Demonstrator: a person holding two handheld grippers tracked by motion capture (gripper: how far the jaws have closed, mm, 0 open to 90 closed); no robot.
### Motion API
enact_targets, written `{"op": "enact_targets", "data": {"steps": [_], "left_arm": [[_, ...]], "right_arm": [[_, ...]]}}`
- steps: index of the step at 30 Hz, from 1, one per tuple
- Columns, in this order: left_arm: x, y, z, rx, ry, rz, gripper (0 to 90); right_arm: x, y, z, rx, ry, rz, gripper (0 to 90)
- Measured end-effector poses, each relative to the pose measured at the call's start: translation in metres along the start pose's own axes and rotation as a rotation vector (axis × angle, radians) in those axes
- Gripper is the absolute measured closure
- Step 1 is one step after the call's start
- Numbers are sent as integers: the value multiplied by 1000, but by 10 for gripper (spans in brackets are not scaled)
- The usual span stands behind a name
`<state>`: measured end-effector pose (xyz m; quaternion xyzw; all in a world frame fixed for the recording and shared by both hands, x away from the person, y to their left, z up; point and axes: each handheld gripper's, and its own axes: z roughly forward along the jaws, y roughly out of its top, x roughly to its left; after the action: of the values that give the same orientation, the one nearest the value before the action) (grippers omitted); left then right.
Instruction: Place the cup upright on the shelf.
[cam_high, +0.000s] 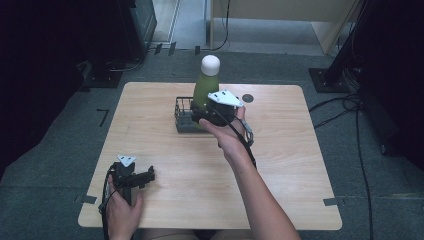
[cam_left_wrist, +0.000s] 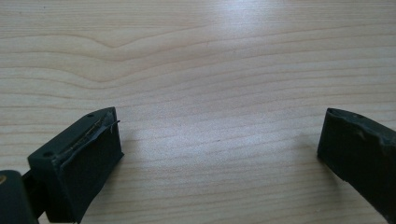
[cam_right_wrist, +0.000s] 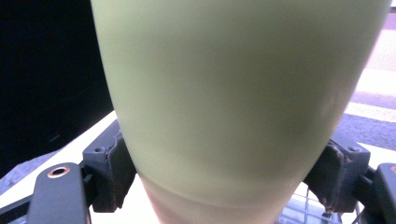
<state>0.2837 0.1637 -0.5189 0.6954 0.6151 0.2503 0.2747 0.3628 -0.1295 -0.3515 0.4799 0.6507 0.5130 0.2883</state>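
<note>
The right gripper (cam_high: 202, 114) clamped the green bottle (cam_high: 204, 86) standing in the far wire basket (cam_high: 182, 116); a straight vertical move would avoid snagging. The left gripper (cam_high: 150, 175) rested open, near left.

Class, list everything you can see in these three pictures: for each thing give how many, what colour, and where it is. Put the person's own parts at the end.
Table: one, light wood, centre of the high view.
Bottle: one, green with a white cap, standing upright in the basket at the table's far middle.
Basket: one, dark wire, far middle of the table.
Round mark: one, dark, on the table right of the bottle; what it is cannot be told.
Left claw: one, black, jaws apart, low over the near left of the table.
Right claw: one, black, jaws against the bottle's sides.
Hands: two, left hand at the near edge, right hand mid-table.
</note>
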Motion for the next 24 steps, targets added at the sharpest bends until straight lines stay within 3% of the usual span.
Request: {"op": "enact_targets", "data": {"steps": [8,15,20,24], "left_arm": [[0,0,0,-1,0,2,0],[0,0,0,-1,1,2,0],[0,0,0,-1,1,2,0],[0,0,0,-1,1,2,0]], "right_arm": [[-6,12,22,-24,-48,31,206],[-11,13,42,-77,-105,63,206],[-15,7,56,-94,-149,31,206],[-18,3,63,-86,-155,44,206]]}}
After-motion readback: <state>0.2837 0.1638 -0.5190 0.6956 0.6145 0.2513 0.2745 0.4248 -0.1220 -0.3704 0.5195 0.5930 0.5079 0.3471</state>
